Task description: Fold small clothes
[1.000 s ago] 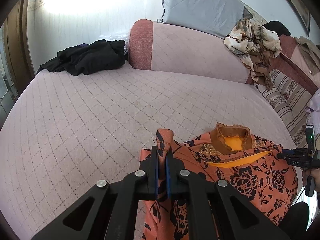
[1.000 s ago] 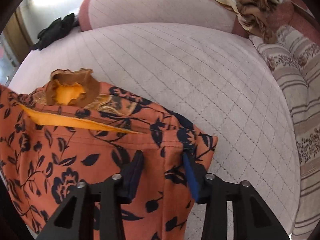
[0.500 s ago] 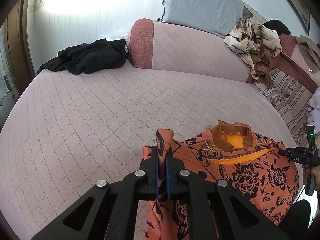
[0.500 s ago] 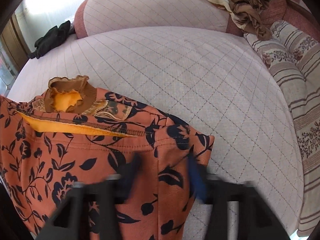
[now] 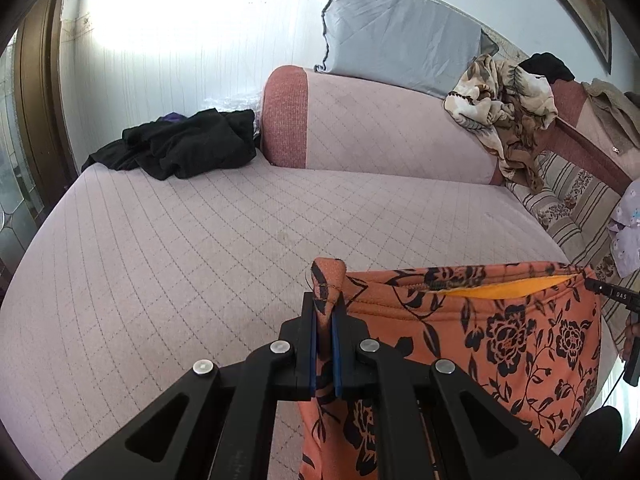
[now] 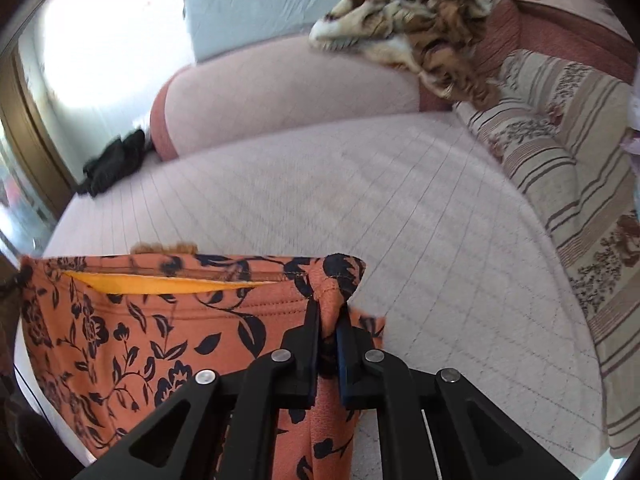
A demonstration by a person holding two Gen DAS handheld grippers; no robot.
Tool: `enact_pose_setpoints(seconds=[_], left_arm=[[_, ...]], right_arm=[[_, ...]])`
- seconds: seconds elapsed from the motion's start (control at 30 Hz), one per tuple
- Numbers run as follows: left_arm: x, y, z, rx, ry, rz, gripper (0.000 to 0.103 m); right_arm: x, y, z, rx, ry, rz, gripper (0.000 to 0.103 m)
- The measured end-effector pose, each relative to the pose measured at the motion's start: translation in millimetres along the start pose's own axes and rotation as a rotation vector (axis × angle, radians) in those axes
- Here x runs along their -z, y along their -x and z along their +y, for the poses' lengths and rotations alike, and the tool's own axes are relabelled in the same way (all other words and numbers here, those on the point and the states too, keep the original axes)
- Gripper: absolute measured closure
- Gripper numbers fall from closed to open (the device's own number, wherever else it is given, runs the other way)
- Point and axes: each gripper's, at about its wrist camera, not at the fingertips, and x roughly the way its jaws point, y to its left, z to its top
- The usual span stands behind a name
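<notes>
1. Now: left hand-held gripper (image 5: 325, 316) clamped on one top corner of orange floral garment (image 5: 500, 340).
2. Right hand-held gripper (image 6: 329, 320) pinching opposite corner.
3. Stretched taut above pink quilted bed (image 5: 180, 240).

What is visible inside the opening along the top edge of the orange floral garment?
A bright yellow-orange inner layer shows through the slit in the orange floral garment, held stretched between the left gripper and right gripper. Anything deeper inside is covered by the front fabric.
</notes>
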Motion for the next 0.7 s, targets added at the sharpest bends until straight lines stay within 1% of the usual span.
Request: enact_pose_setpoints(seconds=[0.07,0.1,0.17,0.2,0.23,0.27,0.3,0.37,0.4,0.43,0.47,0.53,0.57,0.6,0.67,0.7], left_arm=[[-7,-14,-1,-0.011,-0.01,0.007,0.097],[-8,-29,0,-0.017,-0.009,0.037,0.097],[-2,-65,3,-0.055,0.006,0.11,0.097],[5,-87,5,-0.072,0.01,0.178,0.097],[13,-111,8,-0.09,0.007,0.258,0.097],[22,-127,10,-0.126,0.002,0.302,0.095],[27,-134,10,-0.14,-0.014,0.32,0.093],[25,-125,8,-0.157,-0.035,0.274,0.09],[21,-118,9,-0.158,-0.029,0.251,0.088],[16,-110,13,-0.168,-0.015,0.227,0.087],[11,-101,18,-0.193,0.004,0.202,0.087],[3,-81,31,-0.241,0.058,0.152,0.087],[2,-70,36,-0.243,0.089,0.137,0.087],[2,-57,38,-0.224,0.107,0.123,0.087],[7,-29,31,-0.176,0.088,0.1,0.087],[12,-16,23,-0.149,0.064,0.092,0.086]], right_arm=[[-8,-1,-7,0.012,-0.01,-0.016,0.096],[-11,-7,-10,0.012,-0.021,-0.008,0.096],[-16,-36,-13,-0.022,-0.036,0.073,0.096],[-15,-52,-16,-0.039,-0.055,0.081,0.095],[-12,-69,-19,-0.042,-0.073,0.109,0.094],[-7,-89,-23,-0.059,-0.096,0.182,0.094],[1,-108,-29,-0.077,-0.149,0.25,0.092],[4,-105,-32,-0.086,-0.19,0.206,0.091],[4,-99,-31,-0.075,-0.19,0.192,0.087],[2,-92,-29,-0.049,-0.173,0.175,0.085],[0,-85,-27,-0.021,-0.157,0.156,0.08],[-6,-66,-25,0.03,-0.142,0.097,0.078],[-9,-55,-23,0.034,-0.146,0.068,0.077],[-10,-45,-21,0.006,-0.159,0.049,0.075],[-9,-22,-6,-0.085,-0.151,0.027,0.074],[-6,-12,5,-0.149,-0.135,0.032,0.067]])
